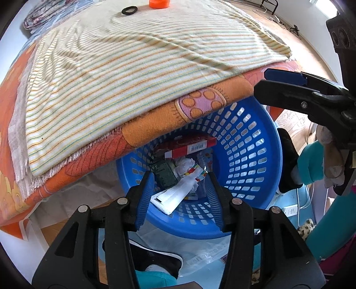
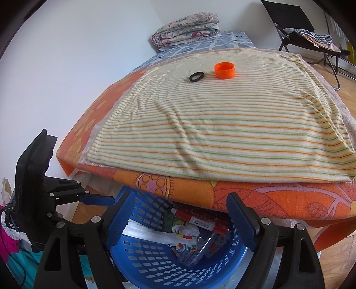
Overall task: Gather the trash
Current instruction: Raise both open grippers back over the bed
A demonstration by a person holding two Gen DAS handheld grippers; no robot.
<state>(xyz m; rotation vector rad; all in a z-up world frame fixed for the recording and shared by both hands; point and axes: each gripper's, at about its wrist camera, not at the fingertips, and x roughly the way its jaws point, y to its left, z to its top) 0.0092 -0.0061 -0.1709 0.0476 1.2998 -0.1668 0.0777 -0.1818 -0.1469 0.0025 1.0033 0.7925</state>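
A blue perforated basket (image 1: 251, 155) (image 2: 142, 262) stands on the floor under the bed's edge. It holds trash: a red box (image 1: 191, 149) (image 2: 200, 219), crumpled white paper (image 1: 184, 165), a white flat wrapper (image 1: 175, 195) (image 2: 151, 235) and a dark green packet (image 1: 164, 175). My left gripper (image 1: 178, 195) is open and empty above the basket. My right gripper (image 2: 178, 220) is open and empty above the basket too; it shows at the right of the left wrist view (image 1: 289, 84). An orange cap (image 2: 224, 70) (image 1: 159, 3) and a black ring (image 2: 197, 77) (image 1: 129, 10) lie on the striped blanket (image 2: 222, 129).
The bed carries an orange patterned blanket (image 2: 267, 200) under the striped one, and folded floral bedding (image 2: 187, 29) at the far wall. A folding chair (image 2: 311, 37) stands at the back right. A foot in a dark shoe (image 1: 155, 260) is on the floor below the basket.
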